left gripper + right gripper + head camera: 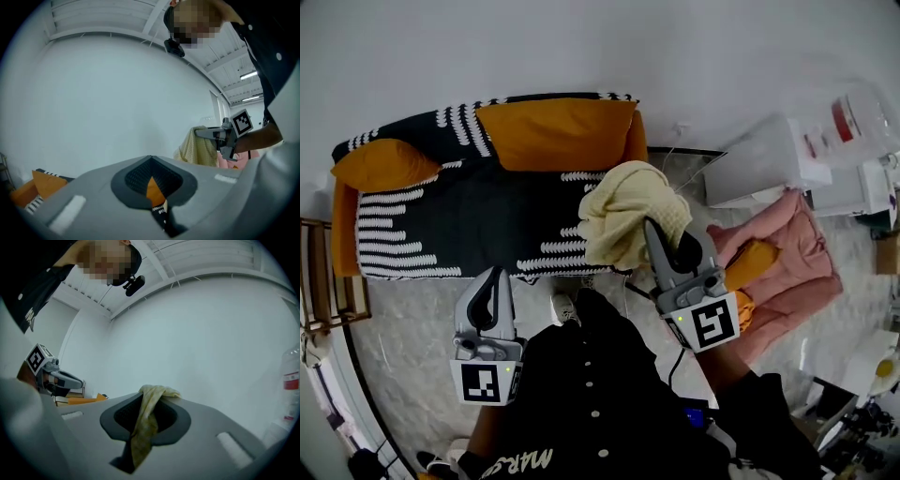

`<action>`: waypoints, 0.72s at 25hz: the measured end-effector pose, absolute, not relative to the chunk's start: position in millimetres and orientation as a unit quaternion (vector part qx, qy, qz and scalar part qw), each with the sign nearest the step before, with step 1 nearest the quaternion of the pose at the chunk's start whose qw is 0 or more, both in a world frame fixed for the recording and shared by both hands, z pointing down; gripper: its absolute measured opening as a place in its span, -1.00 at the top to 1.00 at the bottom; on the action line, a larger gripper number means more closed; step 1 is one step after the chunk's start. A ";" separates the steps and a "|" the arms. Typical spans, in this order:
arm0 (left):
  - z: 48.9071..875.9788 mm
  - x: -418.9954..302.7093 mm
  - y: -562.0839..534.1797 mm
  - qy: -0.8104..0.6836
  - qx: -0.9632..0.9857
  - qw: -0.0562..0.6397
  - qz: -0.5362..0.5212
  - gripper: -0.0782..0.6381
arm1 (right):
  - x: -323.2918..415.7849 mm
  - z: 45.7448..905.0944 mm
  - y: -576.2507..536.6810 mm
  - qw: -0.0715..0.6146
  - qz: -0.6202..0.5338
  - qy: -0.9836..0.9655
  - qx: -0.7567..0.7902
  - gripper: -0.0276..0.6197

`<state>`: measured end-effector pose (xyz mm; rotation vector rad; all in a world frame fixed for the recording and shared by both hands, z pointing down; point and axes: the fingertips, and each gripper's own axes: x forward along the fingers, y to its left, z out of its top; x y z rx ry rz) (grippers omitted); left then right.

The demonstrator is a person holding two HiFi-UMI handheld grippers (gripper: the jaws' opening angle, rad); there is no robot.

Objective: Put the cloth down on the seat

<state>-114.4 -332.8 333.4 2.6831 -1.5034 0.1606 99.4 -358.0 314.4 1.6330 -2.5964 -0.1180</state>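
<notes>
Right gripper (pixel 656 242): fingers clamped on crumpled pale yellow cloth (pixel 623 211).
Left gripper (pixel 494 283): fingers together, empty, at 7 o'clock.
Black-and-white patterned sofa seat (pixel 478 202): 9 o'clock of cloth.

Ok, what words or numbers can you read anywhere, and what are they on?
"M4R": roughly how the pale upside-down print on the person's black shirt reads; rest unclear.
The red label on the clear plastic bottle: too blurred to read.
Black-and-white square markers on the left gripper and right gripper: patterns, no words.
The pale yellow cloth: no print.
</notes>
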 end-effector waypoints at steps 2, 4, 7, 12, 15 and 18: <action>343.9 -116.1 -335.5 -0.492 0.867 0.040 0.064 0.78 | 95.4 327.2 -372.8 0.044 -0.035 -0.851 0.523 0.71; 357.0 -116.6 -337.2 -0.493 0.865 0.052 0.081 0.78 | 86.7 340.4 -387.7 0.050 -0.034 -0.858 0.511 0.71; 375.6 -113.0 -343.1 -0.488 0.864 0.073 0.098 0.78 | 71.3 363.8 -410.9 0.053 -0.021 -0.869 0.492 0.71; 417.2 -108.9 -338.7 -0.489 0.852 0.126 0.142 0.78 | 54.5 414.6 -440.3 0.086 -0.020 -0.882 0.463 0.71; 430.6 -108.1 -337.5 -0.491 0.845 0.144 0.154 0.78 | 46.2 452.0 -454.6 0.111 -0.019 -0.888 0.447 0.71; 444.2 -111.2 -335.2 -0.491 0.840 0.158 0.169 0.78 | 36.1 488.2 -465.0 0.133 -0.012 -0.894 0.428 0.71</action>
